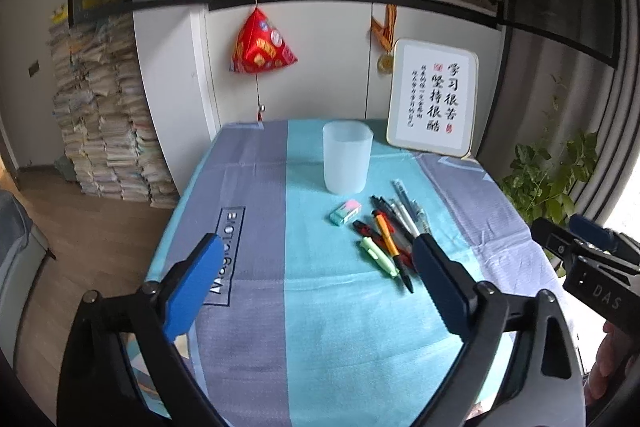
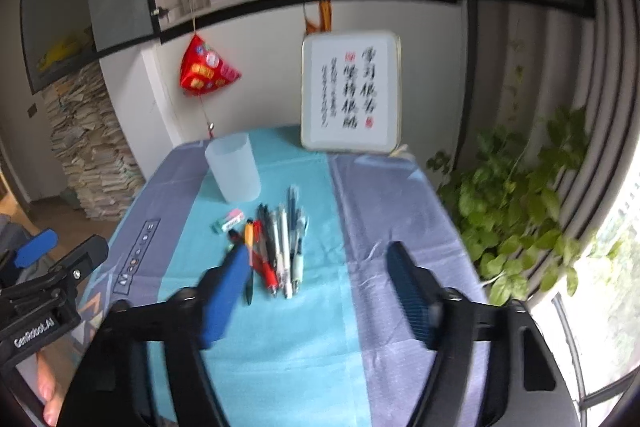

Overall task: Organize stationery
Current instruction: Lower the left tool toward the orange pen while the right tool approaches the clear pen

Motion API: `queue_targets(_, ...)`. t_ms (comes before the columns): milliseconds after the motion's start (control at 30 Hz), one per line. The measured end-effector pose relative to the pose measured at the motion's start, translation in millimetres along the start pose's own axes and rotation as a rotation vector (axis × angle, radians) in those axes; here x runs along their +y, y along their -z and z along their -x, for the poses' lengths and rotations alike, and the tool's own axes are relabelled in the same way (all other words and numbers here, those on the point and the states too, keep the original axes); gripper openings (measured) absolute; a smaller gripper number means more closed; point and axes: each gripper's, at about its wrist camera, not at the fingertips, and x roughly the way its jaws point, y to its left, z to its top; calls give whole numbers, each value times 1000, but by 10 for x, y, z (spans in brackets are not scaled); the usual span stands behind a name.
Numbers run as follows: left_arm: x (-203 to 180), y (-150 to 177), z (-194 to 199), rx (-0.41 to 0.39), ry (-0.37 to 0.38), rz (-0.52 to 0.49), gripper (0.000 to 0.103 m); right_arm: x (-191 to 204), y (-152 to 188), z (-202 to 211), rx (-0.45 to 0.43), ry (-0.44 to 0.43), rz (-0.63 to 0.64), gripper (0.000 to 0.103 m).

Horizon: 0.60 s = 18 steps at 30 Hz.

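Note:
A frosted plastic cup stands upright and empty-looking at the far middle of the table. Just in front of it lies a small teal and pink eraser. Beside the eraser a loose pile of pens fans out, with a green highlighter at its near left. My left gripper hovers open above the cloth, nothing between its blue pads. My right gripper is open too, held above the near ends of the pens without touching them.
A blue and grey striped cloth covers the table. A framed calligraphy board leans at the back right. A leafy plant stands off the right edge. Stacked books and a red hanging ornament are behind.

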Motion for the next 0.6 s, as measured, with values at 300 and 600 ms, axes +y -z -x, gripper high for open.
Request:
queue_targets(300,-35,66,-553,130,56,-9,60,13,19,-594,147,-34,13,51)
queue_targets(600,-163,102,-1099,249,99,-29,56,-57,-15,-1188,262,-32,-2,51)
